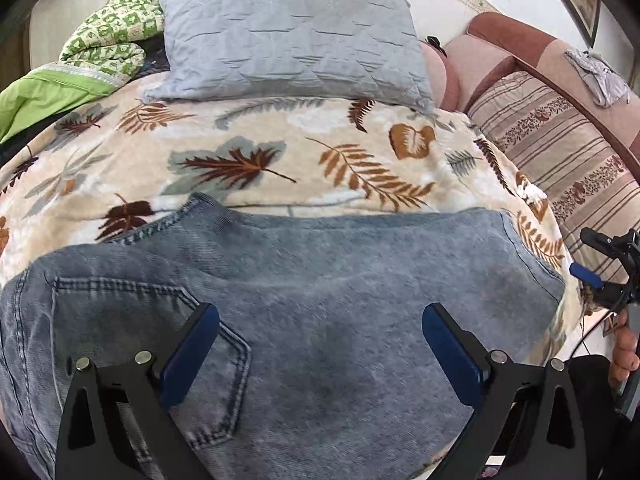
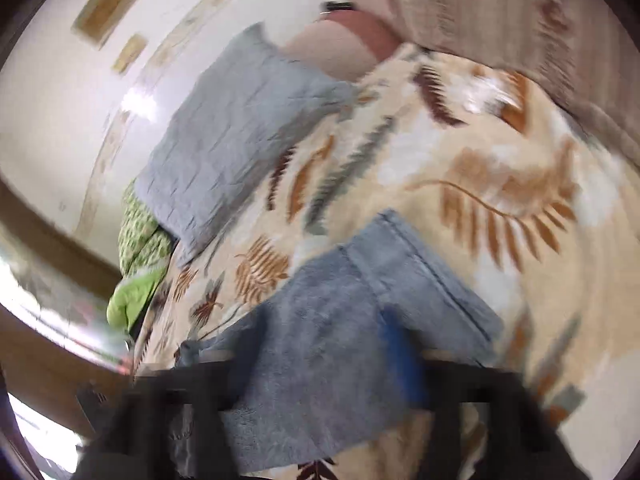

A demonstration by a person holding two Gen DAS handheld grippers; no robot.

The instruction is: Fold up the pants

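Both wrist views close above pants (image 1: 320, 300), angled downward

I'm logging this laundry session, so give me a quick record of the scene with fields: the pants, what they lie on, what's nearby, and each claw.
pants: blue jeans, folded, lying flat, back pocket facing up
surface: leaf-print blanket on a bed
nearby: grey pillow beyond the jeans; green quilt to its left; striped sofa on the right
left claw: open above the jeans, nothing between its fingers
right claw: off the jeans' right edge; its own view is blurred, grip unclear
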